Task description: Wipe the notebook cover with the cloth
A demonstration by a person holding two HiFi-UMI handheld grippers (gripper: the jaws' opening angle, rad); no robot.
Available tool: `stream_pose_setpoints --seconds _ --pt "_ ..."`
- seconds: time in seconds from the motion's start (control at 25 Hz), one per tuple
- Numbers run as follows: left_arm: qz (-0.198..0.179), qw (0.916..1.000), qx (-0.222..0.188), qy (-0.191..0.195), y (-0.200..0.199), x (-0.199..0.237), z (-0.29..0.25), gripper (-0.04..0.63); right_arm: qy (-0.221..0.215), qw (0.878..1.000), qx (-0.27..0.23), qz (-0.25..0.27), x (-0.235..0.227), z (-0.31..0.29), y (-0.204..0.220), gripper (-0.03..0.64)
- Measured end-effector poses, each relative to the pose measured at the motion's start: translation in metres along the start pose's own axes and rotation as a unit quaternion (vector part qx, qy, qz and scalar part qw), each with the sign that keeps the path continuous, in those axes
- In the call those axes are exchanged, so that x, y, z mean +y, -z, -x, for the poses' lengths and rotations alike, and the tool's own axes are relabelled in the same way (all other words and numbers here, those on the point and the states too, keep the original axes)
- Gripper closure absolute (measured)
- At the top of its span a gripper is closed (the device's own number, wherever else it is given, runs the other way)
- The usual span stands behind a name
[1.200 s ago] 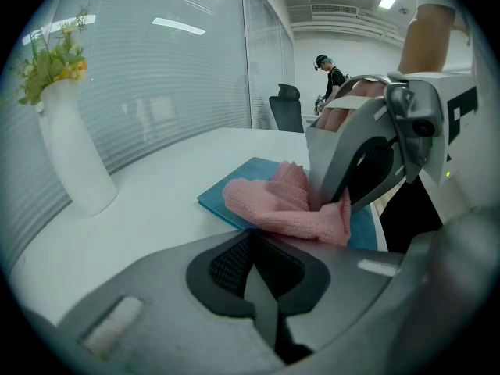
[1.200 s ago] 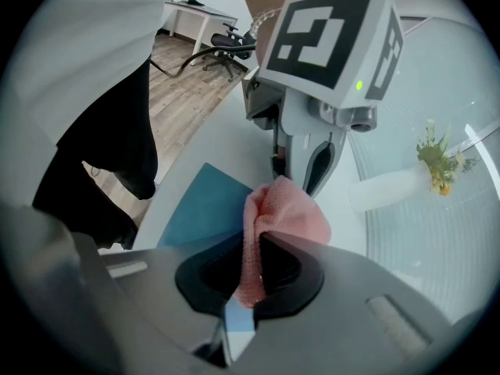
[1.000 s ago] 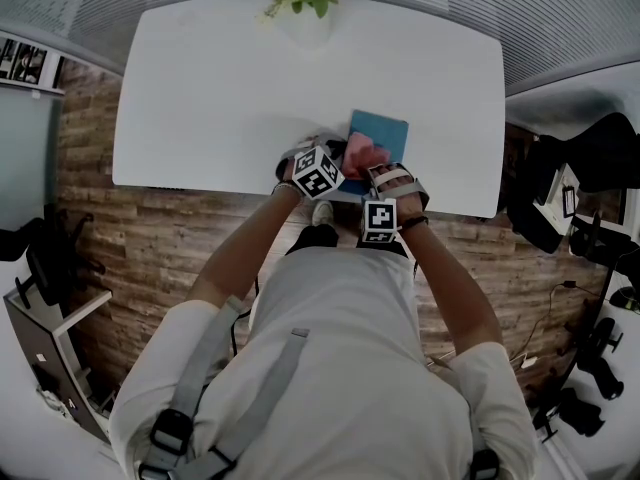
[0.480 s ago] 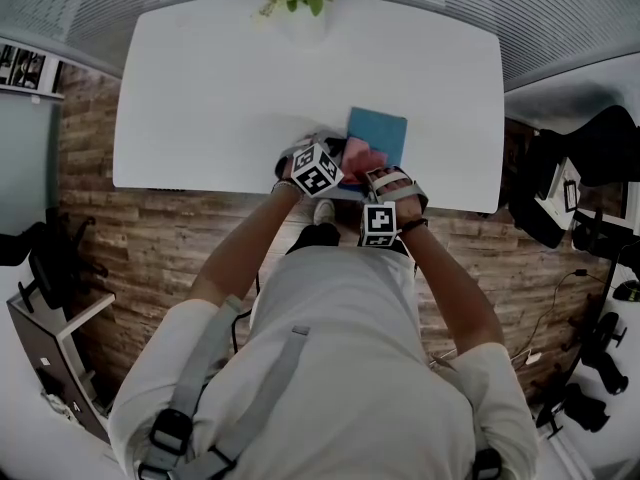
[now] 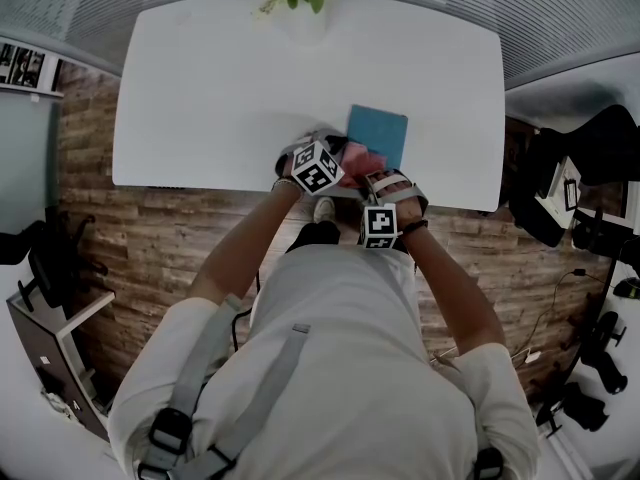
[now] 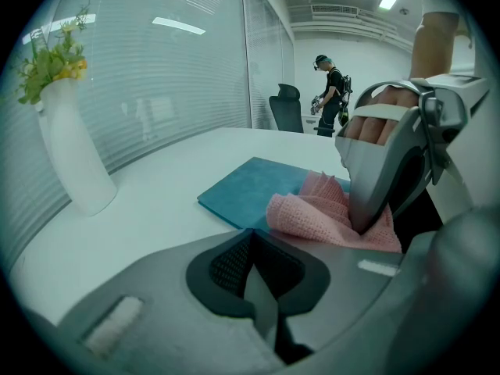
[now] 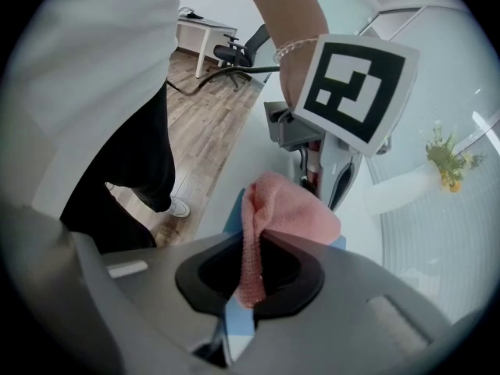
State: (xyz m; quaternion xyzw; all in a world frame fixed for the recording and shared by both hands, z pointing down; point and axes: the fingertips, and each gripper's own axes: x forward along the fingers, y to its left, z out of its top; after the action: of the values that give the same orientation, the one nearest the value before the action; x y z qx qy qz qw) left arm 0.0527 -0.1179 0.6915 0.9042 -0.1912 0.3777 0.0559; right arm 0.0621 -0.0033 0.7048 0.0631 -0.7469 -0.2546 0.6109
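My right gripper (image 7: 248, 283), clamped on the cloth (image 7: 285, 209), has dragged it back across the notebook (image 5: 385, 133) (one stroke nearly done, I judge); my left gripper (image 6: 260, 272) is closed, empty.

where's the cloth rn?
Pinched in the right gripper, the pink cloth rests on the near end of the teal notebook, at the front edge of the table, centre of the head view.

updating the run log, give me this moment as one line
left gripper: shut, empty | right gripper: shut on pink cloth | cloth resting on teal notebook
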Motion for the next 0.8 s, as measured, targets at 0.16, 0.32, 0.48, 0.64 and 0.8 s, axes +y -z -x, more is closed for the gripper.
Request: stream_pose_setpoints --seconds 0.16,0.32,0.48,0.64,0.8 --pt "0.0 1.0 0.0 0.0 0.0 0.001 0.0 0.601 -0.011 1.0 -0.004 -0.009 0.004 0.002 -0.004 0.614" --pt "0.0 1.0 -0.001 0.0 -0.001 0.0 0.0 0.601 -0.019 0.999 -0.014 -0.024 0.007 0.007 -0.009 0.614" --pt "-0.002 1.0 -0.001 -0.003 -0.001 0.0 0.001 0.601 -0.05 0.997 -0.026 -0.056 0.01 0.008 -0.013 0.606" --pt "0.0 1.0 -0.001 0.001 -0.002 0.0 0.001 0.601 -0.053 0.993 -0.03 -0.106 -0.004 0.019 -0.006 0.592" --pt "-0.003 1.0 -0.002 -0.002 -0.002 0.0 0.0 0.601 0.006 0.989 -0.02 -0.143 -0.047 0.028 0.024 0.592"
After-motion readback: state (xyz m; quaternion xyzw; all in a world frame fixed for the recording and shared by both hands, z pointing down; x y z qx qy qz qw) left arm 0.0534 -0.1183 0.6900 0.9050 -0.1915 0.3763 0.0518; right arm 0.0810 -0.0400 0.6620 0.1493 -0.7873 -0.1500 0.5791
